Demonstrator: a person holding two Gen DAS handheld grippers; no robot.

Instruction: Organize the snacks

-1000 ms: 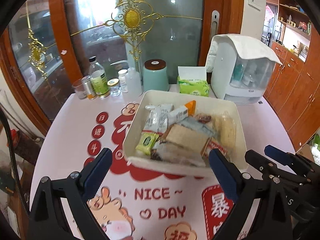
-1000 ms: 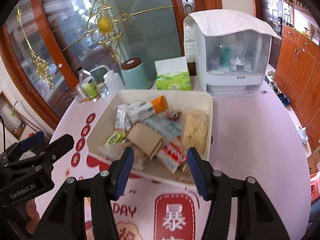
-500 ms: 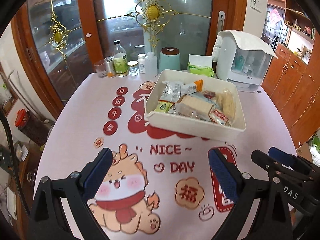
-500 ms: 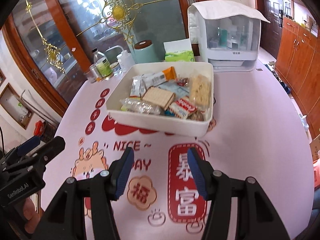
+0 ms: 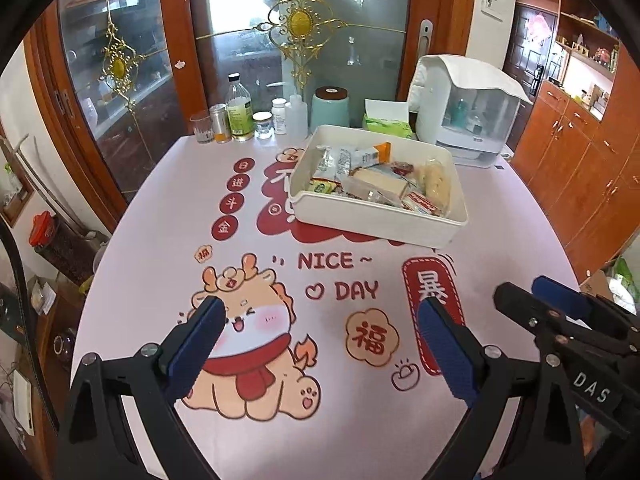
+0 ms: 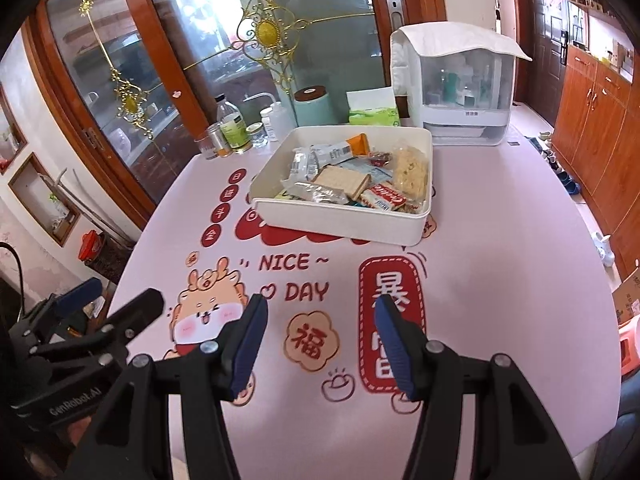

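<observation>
Both grippers backed further off the snack tray (image 5: 372, 222); left gripper (image 5: 320, 344) and right gripper (image 6: 320, 340) hung agape, seemingly empty.

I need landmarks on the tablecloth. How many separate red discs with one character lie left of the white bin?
4 red discs in one column left of the white bin: farthest, second, third, nearest; none hidden.

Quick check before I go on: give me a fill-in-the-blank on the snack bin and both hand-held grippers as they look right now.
1. The snacks lie inside a white ____.
2. Both the left hand-held gripper and the right hand-held gripper are ____ and hold nothing.
3. The English words printed on the tablecloth read NICE ____.
4. The green tissue pack stands ____ the bin.

Missing words: bin; open; DAY; behind
</observation>
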